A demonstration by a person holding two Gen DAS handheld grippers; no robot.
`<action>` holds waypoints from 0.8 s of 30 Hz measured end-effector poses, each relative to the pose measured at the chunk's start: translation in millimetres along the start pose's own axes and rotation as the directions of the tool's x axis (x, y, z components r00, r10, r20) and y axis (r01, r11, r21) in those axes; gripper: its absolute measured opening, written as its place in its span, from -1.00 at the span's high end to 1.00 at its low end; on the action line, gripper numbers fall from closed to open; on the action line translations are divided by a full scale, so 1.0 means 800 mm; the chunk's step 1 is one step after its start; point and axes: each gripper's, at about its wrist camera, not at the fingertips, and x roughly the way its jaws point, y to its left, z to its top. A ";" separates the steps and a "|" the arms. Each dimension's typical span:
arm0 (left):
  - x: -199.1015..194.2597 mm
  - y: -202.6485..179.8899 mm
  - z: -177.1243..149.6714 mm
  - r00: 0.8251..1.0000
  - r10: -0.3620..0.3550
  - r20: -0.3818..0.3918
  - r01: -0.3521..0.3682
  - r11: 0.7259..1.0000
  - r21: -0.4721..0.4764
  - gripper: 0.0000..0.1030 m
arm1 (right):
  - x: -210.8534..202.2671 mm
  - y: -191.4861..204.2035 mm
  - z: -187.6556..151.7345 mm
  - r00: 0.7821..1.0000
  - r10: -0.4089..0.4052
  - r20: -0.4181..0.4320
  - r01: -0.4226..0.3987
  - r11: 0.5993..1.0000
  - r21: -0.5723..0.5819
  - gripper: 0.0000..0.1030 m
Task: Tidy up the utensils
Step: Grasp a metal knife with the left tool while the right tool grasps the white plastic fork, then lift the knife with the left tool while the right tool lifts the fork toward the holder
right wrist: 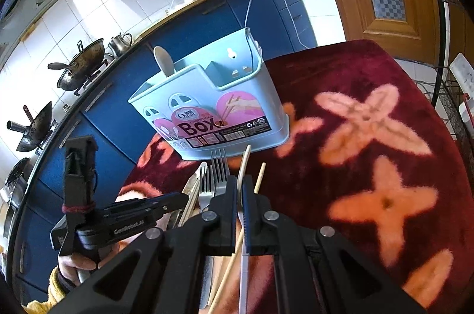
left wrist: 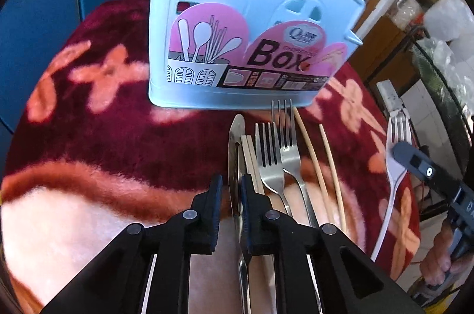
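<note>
- Kitchen counters, woks and blue cabinets ring a table draped in a plush red blanket (right wrist: 370, 83) with pale flowers.
- On it stands the blue utensil box (left wrist: 237, 27), upright; a white spoon (right wrist: 164, 59) already sticks out of one compartment.
- Just in front of the box lie two metal forks (left wrist: 275, 154), a butter knife (left wrist: 235, 154) and loose chopsticks (left wrist: 314, 163), side by side and partly overlapping.
- The left gripper (left wrist: 231, 195) has its pads drawn in on the knife's blade, which sits low on the blanket.
- The right gripper (right wrist: 239, 210) pinches a white plastic fork (left wrist: 395, 154) by its handle, lifted clear of the pile.
- Risk: the thin handle may twist between the pads, so its tines snag the box rim.
- Risk: raising the knife could drag the flat chopsticks touching it off the table's edge.
- Risk: the light box may tip if bumped.
</note>
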 end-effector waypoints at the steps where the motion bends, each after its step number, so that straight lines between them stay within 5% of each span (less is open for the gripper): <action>1: 0.002 0.002 0.003 1.000 -0.011 -0.004 0.011 1.000 -0.003 0.75 | 0.000 -0.001 0.000 1.000 0.000 -0.001 0.000 1.000 0.000 0.91; 12: 0.006 0.009 0.018 0.996 -0.088 0.004 0.088 0.996 -0.031 1.00 | -0.001 -0.004 0.001 1.000 0.006 0.007 -0.006 1.000 0.003 0.91; 18: -0.037 0.003 0.011 0.989 -0.073 0.127 0.076 0.997 -0.019 1.00 | -0.020 0.007 0.009 0.997 0.016 0.071 -0.015 1.000 -0.019 0.91; 24: -0.102 -0.002 0.018 0.952 -0.069 0.298 0.077 0.997 -0.014 1.00 | -0.045 0.024 0.025 0.987 0.024 0.158 -0.015 0.998 -0.056 0.92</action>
